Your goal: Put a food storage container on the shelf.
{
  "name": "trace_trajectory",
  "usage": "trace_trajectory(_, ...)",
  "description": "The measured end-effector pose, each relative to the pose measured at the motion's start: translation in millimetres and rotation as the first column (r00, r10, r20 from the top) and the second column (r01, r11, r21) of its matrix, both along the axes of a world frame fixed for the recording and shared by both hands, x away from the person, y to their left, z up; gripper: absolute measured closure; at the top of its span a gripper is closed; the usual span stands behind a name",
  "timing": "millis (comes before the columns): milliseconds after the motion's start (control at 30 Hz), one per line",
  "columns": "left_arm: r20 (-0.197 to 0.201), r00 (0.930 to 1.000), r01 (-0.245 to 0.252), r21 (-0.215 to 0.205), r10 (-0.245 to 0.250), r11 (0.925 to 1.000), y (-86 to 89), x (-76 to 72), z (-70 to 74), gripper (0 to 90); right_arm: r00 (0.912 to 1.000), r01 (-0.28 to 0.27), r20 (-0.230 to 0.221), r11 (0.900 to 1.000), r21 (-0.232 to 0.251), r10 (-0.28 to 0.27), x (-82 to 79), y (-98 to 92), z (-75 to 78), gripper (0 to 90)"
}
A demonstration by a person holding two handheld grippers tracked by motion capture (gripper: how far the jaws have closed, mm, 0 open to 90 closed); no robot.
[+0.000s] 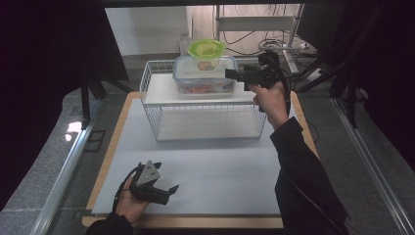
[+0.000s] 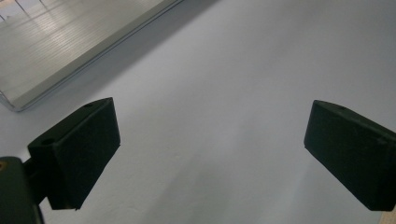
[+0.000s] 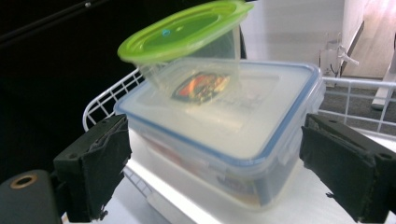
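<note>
On top of the wire rack, your right gripper straddles the blue-rimmed container, jaws spread, pads not touching. Squeeze off-centre and the green-lidded tub stacked above may topple. Your left gripper idles open.

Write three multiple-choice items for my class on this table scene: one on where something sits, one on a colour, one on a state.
1. Where does the rectangular box sit?
A. on the wire rack's top shelf
B. on the grey mat
C. on the floor

2. What colour is the lid of the small tub on top of the box?
A. red
B. green
C. black

3. How do the jaws of the right gripper stand?
A. clamped shut on the tub's lid
B. closed on nothing
C. open either side of the box

Answers:
1 A, the box rests on the wire rack.
2 B, the lid is bright green.
3 C, gaps show beside both pads.
</note>
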State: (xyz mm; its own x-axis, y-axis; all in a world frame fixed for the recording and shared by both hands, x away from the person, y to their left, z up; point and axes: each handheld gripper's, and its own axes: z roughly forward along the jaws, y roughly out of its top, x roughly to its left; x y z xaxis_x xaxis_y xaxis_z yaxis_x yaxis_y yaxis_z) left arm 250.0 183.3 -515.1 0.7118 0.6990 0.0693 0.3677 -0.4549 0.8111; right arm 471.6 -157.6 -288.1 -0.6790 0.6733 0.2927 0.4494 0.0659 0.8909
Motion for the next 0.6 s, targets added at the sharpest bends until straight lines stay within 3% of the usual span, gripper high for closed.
trace_trajectory(233, 0.002, 1.0000, -0.001, 0.000, 0.001, 1.0000, -0.2, -0.1, 0.1, 3.3, 0.9995, -0.014, 0.029, 1.000, -0.024, 0.015, -14.9, -3.9, -7.3, 8.0)
trace_trajectory(433, 0.002, 1.0000, 0.002, 0.004, -0.002, 1.0000, -0.7, -0.1, 0.0, 3.3, 0.9979, -0.021, 0.059, 0.997, -0.073, 0.025, -29.5, -6.2, -14.8, 7.3)
trace_trajectory(600, 0.002, 1.0000, 0.002, 0.005, -0.002, 1.0000, -1.2, -0.3, 0.0, 3.3, 0.9972, -0.034, 0.064, 0.996, -0.076, 0.039, -38.5, -9.6, -21.8, 6.9)
